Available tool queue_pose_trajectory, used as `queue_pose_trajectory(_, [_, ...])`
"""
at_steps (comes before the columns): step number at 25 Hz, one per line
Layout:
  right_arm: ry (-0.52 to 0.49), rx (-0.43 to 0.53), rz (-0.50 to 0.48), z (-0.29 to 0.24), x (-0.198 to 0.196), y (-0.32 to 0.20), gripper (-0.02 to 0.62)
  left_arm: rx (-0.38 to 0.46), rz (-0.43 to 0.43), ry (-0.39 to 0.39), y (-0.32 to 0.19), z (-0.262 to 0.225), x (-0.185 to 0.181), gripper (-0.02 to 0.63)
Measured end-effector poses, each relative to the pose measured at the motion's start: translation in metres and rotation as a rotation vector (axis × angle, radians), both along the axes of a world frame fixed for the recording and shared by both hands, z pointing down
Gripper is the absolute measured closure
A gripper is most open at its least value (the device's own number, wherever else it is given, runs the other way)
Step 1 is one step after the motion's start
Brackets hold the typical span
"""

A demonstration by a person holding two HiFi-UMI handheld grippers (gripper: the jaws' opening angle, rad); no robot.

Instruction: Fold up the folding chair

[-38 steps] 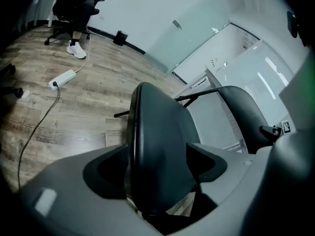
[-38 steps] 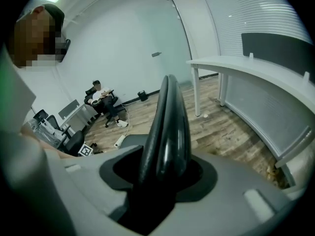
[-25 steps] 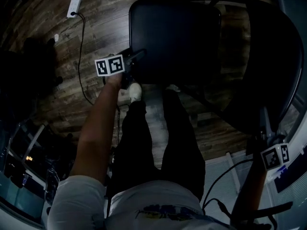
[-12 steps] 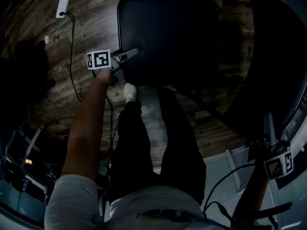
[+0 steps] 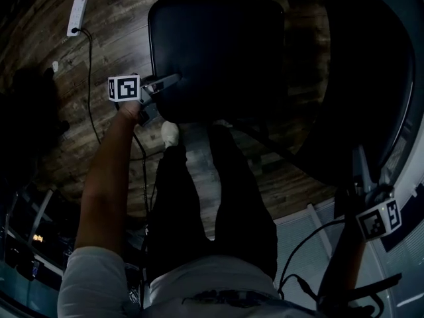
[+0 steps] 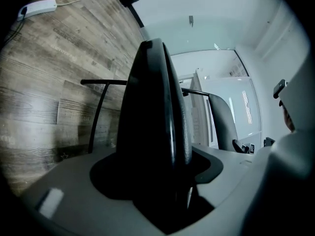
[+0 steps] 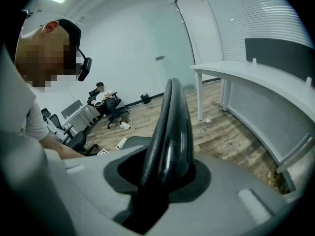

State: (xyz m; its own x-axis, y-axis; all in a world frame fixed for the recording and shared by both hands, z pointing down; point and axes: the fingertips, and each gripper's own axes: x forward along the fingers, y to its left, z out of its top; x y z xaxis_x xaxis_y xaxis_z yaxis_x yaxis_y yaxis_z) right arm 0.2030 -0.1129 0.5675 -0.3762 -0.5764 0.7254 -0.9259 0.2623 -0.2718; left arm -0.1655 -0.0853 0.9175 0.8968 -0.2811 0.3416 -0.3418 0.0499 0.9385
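**Both grippers on the chair, fold not yet begun**

The black folding chair (image 5: 218, 45) stands open just ahead of the person's white shoe (image 5: 169, 132), its padded black seat (image 6: 155, 112) still down. The left gripper (image 5: 173, 79) is at the seat's front left corner. Its jaws are closing onto the seat's edge, which fills the gap between them. The right gripper (image 5: 363, 164) is out at the chair's right side. Its jaws are tightening on a thin curved black rim (image 7: 170, 127), which I take to be the top of the backrest.

The chair looks stiff and fairly light on its thin metal legs (image 6: 98, 112). The padding should give a little under the pads, but the glossy rim could slip. Lifting by the seat's front edge while the backrest top is steadied seems the sensible hold, well clear of the hinges.

The grey-brown wood-plank floor (image 5: 86, 124) under the chair is hard, so the feet may skid. A white power strip (image 5: 77, 15) and its cable lie beyond the chair's left side. A white desk (image 7: 256, 77) stands near the backrest side, and dark office chairs (image 7: 106, 104) sit well beyond.
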Motion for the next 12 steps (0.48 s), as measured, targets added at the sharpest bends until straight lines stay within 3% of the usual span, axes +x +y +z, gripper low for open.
queue_pose_trajectory(8, [0.056,0.021,-0.006,-0.031,-0.023,-0.007,0.488,-0.019,0.016,-0.012,-0.005,-0.045,0.015,0.346])
queue_pose_trajectory(12, [0.079,0.038,-0.007,-0.057,-0.027,-0.007,0.498,-0.029,0.05,-0.001,-0.007,-0.083,0.044,0.376])
